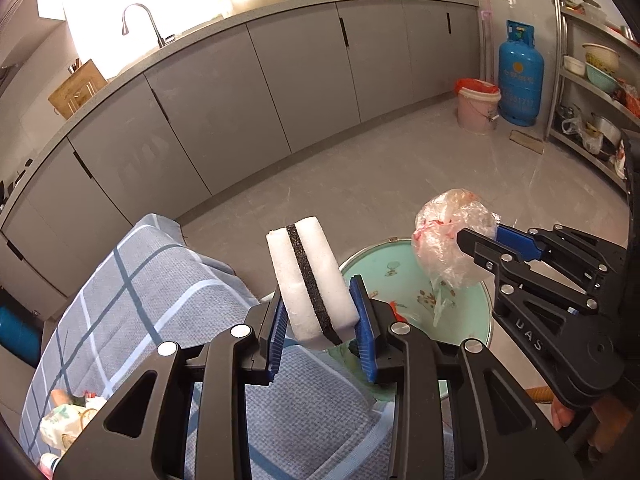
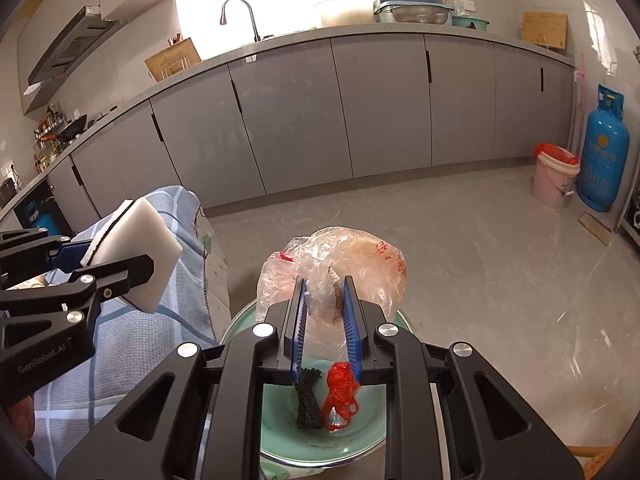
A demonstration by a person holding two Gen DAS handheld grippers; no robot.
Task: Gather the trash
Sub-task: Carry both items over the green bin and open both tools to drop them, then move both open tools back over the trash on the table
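My left gripper [image 1: 320, 312] is shut on a white sponge with a black middle layer [image 1: 310, 280], held up beside the green basin [image 1: 482, 332]; the sponge also shows at the left of the right wrist view [image 2: 136, 248]. My right gripper [image 2: 325, 312] is shut on a crumpled clear plastic bag [image 2: 360, 264] and holds it above the green basin [image 2: 280, 432]. The bag also shows in the left wrist view [image 1: 452, 236]. A black net scrap [image 2: 308, 400] and a red net scrap [image 2: 340, 396] lie in the basin.
A table with a grey checked cloth [image 1: 132, 312] is at the left, with packets [image 1: 68, 420] on it. Grey cabinets [image 2: 360, 112] run along the back. A pink bucket with a red liner [image 2: 554, 176], a blue gas cylinder [image 2: 604, 152] and a metal shelf rack [image 1: 592, 92] stand at the right.
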